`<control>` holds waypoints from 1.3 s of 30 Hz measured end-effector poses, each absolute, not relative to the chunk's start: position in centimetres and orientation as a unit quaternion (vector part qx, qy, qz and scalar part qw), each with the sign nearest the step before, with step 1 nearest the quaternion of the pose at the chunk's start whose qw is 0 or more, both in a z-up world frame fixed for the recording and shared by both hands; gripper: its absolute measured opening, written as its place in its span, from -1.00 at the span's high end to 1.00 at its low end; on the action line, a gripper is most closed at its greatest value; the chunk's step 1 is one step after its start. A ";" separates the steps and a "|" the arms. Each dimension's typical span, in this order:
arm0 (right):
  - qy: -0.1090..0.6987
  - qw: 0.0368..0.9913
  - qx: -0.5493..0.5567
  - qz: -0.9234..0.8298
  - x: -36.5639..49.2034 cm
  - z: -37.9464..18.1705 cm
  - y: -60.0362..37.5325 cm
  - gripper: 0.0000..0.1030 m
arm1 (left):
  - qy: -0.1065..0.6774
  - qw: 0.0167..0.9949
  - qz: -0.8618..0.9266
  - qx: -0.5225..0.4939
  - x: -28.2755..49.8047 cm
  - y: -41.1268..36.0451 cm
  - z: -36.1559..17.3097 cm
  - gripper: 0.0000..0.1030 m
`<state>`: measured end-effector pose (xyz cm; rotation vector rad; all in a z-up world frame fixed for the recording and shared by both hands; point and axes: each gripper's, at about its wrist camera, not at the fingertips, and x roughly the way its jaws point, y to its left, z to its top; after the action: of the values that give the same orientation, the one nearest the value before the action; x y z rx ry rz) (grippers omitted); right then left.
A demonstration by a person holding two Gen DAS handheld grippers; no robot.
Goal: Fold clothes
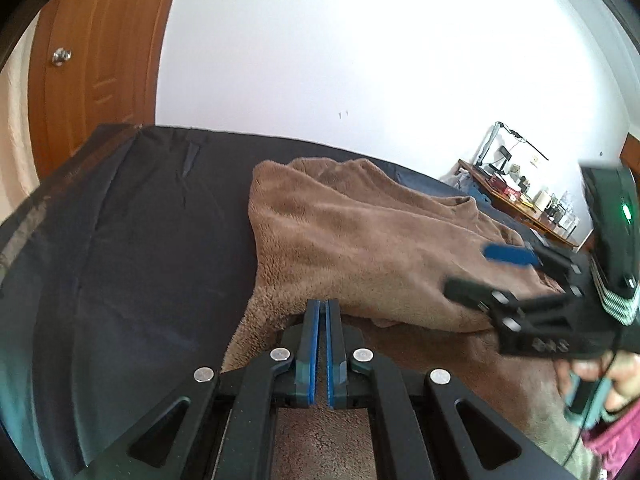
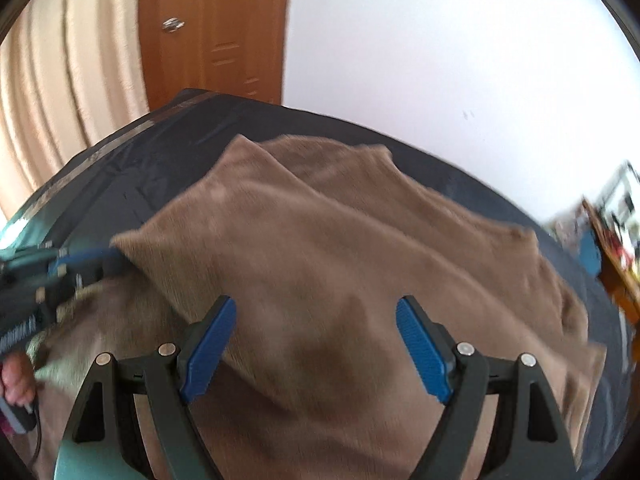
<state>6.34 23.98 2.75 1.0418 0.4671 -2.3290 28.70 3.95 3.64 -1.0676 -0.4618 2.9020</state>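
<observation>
No legible txt, labels or nos. anywhere

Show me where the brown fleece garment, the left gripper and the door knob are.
brown fleece garment (image 2: 360, 248), right wrist view, middle of the top fold.
left gripper (image 1: 322, 304), left wrist view, between its shut fingertips.
door knob (image 1: 61, 56), left wrist view, the metal knob.

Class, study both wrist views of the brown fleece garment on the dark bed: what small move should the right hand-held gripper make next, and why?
Probably lower the right hand-held gripper onto the brown fleece garment and close on its near edge. Its jaws stand wide open above the cloth, holding nothing, while the left hand-held gripper, shut, seems to pinch a lifted fold, so the opposite side needs a grip.
</observation>
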 end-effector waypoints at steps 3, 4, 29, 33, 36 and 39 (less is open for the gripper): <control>0.133 0.262 0.406 -0.866 7.6 2.2 26.5 -0.66 | -0.138 0.000 0.929 -0.343 28.4 4.1 3.1 0.95; 0.121 0.258 0.409 -0.867 8.2 2.0 27.3 -0.67 | -0.137 -0.003 0.927 -0.348 28.2 4.0 2.9 0.95; -0.065 0.225 0.426 -0.874 14.3 -1.0 40.1 -0.96 | -0.146 0.031 0.913 -0.380 28.2 0.0 4.0 0.95; -0.081 0.233 0.423 -0.872 14.4 -1.1 40.6 -0.97 | 0.013 0.035 0.917 -0.397 27.2 5.2 3.6 0.95; -0.094 0.239 0.421 -0.870 14.5 -1.1 41.1 -0.97 | 0.093 0.011 0.908 -0.409 25.9 7.8 2.5 0.95; -0.109 0.247 0.418 -0.867 14.5 -1.1 41.7 -0.97 | 0.075 0.003 0.905 -0.419 24.8 7.3 2.1 0.95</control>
<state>14.54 41.68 -1.09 1.1402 -0.2981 -2.3659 24.84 7.27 2.15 -1.3129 0.2353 2.8376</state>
